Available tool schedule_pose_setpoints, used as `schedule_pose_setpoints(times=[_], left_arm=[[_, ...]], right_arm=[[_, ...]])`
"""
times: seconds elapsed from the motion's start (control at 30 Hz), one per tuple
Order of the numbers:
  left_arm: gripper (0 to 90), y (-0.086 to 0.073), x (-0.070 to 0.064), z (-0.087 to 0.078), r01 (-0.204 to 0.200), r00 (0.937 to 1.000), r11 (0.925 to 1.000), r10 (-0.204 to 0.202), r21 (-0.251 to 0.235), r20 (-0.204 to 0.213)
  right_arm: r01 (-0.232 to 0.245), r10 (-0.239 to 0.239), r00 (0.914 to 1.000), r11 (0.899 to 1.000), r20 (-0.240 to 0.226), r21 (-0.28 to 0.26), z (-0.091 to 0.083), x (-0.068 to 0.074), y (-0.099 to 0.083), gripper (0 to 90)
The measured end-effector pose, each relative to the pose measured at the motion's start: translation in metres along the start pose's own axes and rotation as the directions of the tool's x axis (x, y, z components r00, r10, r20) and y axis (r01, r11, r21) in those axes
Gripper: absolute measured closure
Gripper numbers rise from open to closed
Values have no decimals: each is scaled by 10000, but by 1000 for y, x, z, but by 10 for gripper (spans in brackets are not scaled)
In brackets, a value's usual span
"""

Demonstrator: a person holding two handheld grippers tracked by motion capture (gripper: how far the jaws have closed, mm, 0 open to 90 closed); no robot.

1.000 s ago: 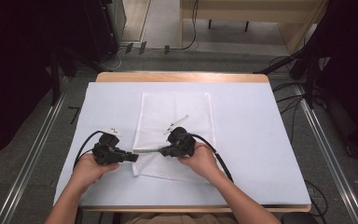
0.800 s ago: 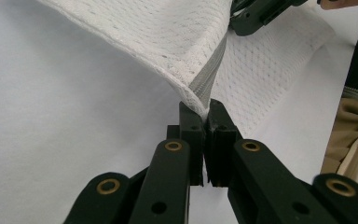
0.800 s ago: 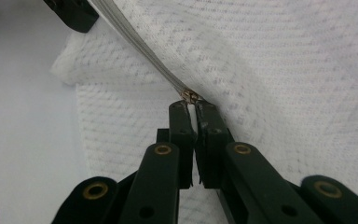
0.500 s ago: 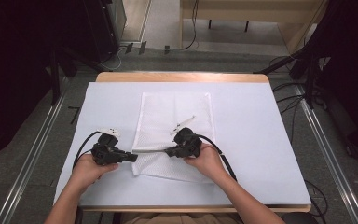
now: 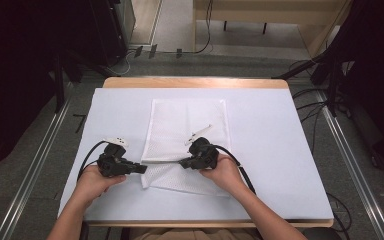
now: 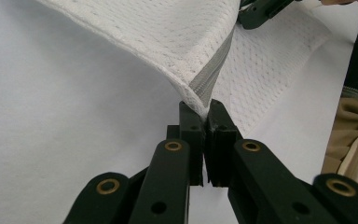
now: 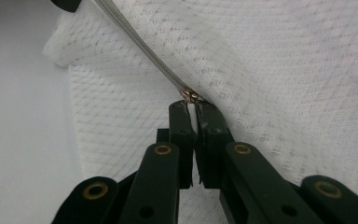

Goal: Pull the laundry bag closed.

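A white mesh bag [image 5: 190, 122] lies flat in the middle of the white-covered table [image 5: 275, 150], its near edge lifted. My left gripper [image 5: 142, 169] is shut on the bag's near left corner [image 6: 193, 95], at the end of the grey zipper [image 6: 213, 70]. My right gripper [image 5: 182, 162] is shut on the white zipper pull [image 7: 192, 111] just below the brass slider [image 7: 189, 95]. The zipper tape [image 7: 140, 46] runs up and left from there. The grippers face each other, a short stretch of bag edge between them.
A wooden table edge [image 5: 195, 82] shows at the back. Cables trail from both grippers toward the person. Metal rails [image 5: 35, 165] and floor cables flank the table. Dark equipment stands at the far left and right.
My right gripper has moved a little to the right and nearer the person along the bag's lifted edge. The left gripper has stayed in place, holding the corner.
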State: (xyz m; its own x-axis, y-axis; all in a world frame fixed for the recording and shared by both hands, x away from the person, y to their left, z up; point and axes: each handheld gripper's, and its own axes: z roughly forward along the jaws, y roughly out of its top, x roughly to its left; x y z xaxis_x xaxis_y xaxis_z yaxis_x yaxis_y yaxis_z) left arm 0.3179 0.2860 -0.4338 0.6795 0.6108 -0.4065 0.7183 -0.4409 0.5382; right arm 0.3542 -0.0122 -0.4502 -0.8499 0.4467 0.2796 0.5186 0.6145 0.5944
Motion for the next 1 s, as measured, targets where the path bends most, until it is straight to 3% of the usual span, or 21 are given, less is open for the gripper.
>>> schedule_pose_setpoints(times=[0.6,1.0], left_arm=[[879,-1,2,-1,94,9999,10000,-94,28,36],[880,-2,3,-2,262,9996,9997,-262,-4,43]], right_arm=[[-93,92,9999,9999,114,58,-12,-7,-10,881],[-506,503,9981,9987,360,95,-25,-19,-23,882]])
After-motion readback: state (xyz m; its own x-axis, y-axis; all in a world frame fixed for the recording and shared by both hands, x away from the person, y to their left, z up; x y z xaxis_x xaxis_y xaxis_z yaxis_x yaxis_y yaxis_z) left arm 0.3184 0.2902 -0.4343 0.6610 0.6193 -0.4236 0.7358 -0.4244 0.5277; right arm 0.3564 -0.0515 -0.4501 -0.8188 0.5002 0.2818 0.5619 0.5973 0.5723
